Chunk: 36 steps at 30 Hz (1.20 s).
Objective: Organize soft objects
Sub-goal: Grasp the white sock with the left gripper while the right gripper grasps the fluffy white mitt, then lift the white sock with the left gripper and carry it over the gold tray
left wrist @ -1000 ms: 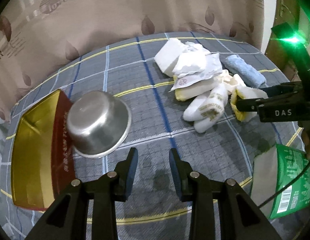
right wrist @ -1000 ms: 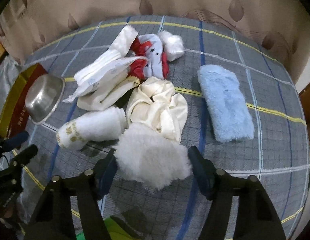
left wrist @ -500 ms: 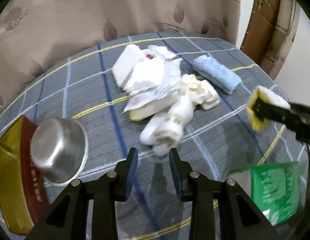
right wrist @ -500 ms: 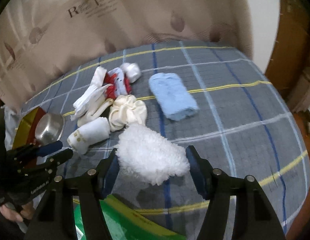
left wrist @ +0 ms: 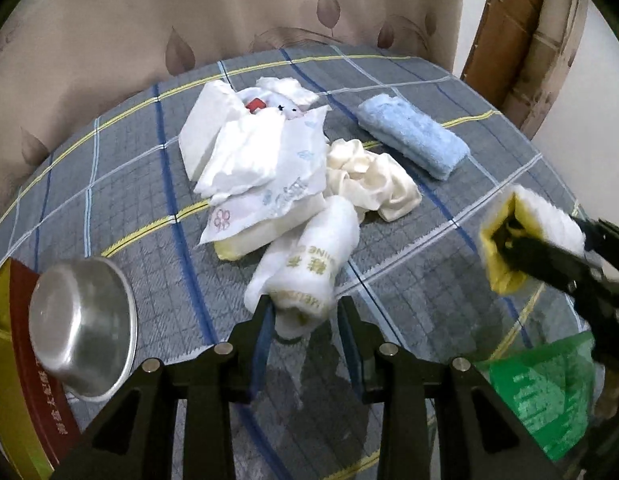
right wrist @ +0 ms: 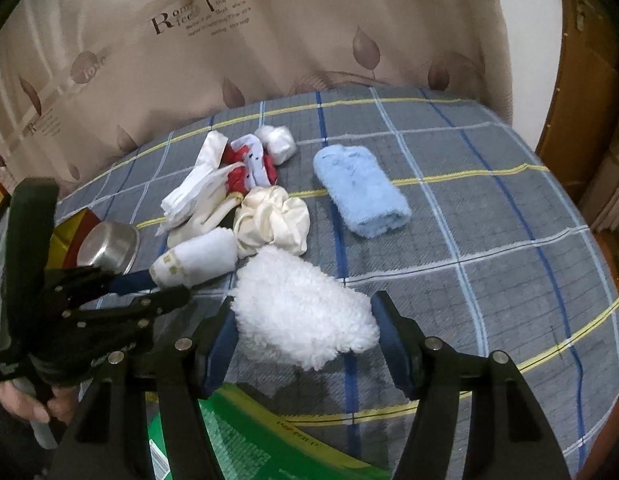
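Note:
My right gripper (right wrist: 303, 334) is shut on a fluffy white mitt (right wrist: 301, 312) with a yellow lining, held above the checked cloth; the mitt also shows in the left wrist view (left wrist: 529, 232). My left gripper (left wrist: 305, 320) is open, its fingertips on either side of the near end of a rolled white towel with gold print (left wrist: 309, 268). Behind it lie a cream satin scrunchie (left wrist: 369, 180), a folded blue towel (left wrist: 413, 136) and a heap of white cloths and packets (left wrist: 253, 152) with a red and white sock (right wrist: 249, 164).
An upturned steel bowl (left wrist: 81, 320) rests on a red and gold box (left wrist: 13, 360) at the left. A green packet (left wrist: 545, 392) lies at the near right. A beige curtain hangs behind the table, with a wooden door frame at the right.
My left gripper has moved right and forward from beside the bowl, so the rolled white towel's end is now between its open fingers. My right gripper has lifted the fluffy mitt up and back.

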Each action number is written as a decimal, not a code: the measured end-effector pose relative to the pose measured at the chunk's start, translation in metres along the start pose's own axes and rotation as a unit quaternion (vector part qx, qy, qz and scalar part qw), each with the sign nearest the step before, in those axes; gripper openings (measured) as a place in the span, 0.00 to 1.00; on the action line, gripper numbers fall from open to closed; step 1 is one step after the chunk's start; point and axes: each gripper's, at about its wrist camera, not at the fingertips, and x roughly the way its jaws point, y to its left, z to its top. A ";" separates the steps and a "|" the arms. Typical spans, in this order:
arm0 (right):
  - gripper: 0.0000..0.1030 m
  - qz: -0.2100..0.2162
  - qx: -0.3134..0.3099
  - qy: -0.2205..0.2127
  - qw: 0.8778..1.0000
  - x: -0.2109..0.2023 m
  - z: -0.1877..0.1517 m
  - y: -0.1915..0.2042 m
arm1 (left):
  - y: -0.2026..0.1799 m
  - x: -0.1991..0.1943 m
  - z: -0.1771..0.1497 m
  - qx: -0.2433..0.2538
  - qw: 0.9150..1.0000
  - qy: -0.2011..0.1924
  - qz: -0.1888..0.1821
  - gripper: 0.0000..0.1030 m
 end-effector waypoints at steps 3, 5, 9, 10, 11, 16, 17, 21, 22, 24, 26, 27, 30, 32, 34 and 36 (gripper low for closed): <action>0.60 0.002 -0.002 0.001 1.000 0.001 -0.002 0.002 | 0.001 0.003 0.005 -0.005 1.000 0.003 -0.004 0.32; 0.60 0.003 -0.003 0.003 1.000 0.002 -0.002 0.002 | 0.003 0.006 0.008 -0.010 1.000 0.005 -0.008 0.32; 0.60 0.007 0.001 0.008 1.000 0.005 -0.003 0.001 | 0.005 0.005 0.009 -0.009 1.000 -0.004 -0.018 0.32; 0.60 0.007 0.002 0.008 1.000 0.005 -0.003 0.000 | 0.005 0.004 0.008 -0.009 1.000 -0.006 -0.021 0.32; 0.60 0.008 0.002 0.008 1.000 0.005 -0.003 0.000 | 0.006 0.003 0.006 -0.010 1.000 -0.008 -0.029 0.32; 0.60 0.009 0.000 0.007 1.000 0.006 -0.003 0.001 | 0.007 0.002 0.002 -0.004 0.999 -0.006 -0.044 0.23; 0.60 0.009 -0.001 0.009 1.000 0.006 -0.003 0.001 | 0.008 0.001 0.002 -0.005 0.999 -0.008 -0.046 0.23; 0.60 0.011 0.000 0.010 1.000 0.006 -0.004 0.001 | 0.008 -0.001 0.001 -0.003 0.999 -0.011 -0.047 0.17; 0.60 0.009 0.001 0.008 1.000 0.005 -0.004 0.000 | 0.007 -0.001 0.000 0.000 0.999 -0.011 -0.046 0.16; 0.60 0.012 0.001 0.010 1.000 0.006 -0.004 0.000 | 0.006 -0.004 -0.002 0.002 0.999 -0.018 -0.039 0.15; 0.60 0.012 0.002 0.011 1.000 0.006 -0.005 -0.001 | 0.005 -0.006 -0.004 0.004 0.999 -0.023 -0.036 0.14; 0.60 0.013 0.002 0.011 1.000 0.005 -0.004 0.000 | 0.005 -0.009 -0.005 0.005 0.999 -0.026 -0.037 0.14; 0.60 0.010 -0.001 0.010 1.000 0.005 -0.003 0.001 | 0.004 -0.014 -0.006 0.005 0.999 -0.028 -0.036 0.14; 0.60 0.009 -0.003 0.009 1.000 0.005 -0.004 0.002 | 0.004 -0.018 -0.008 0.003 0.999 -0.029 -0.034 0.14; 0.60 0.007 -0.006 0.010 1.000 0.005 -0.004 0.003 | 0.005 -0.022 -0.009 0.000 0.999 -0.029 -0.032 0.14; 0.60 0.006 -0.007 0.010 1.000 0.005 -0.004 0.004 | 0.007 -0.026 -0.010 -0.006 0.999 -0.030 -0.035 0.14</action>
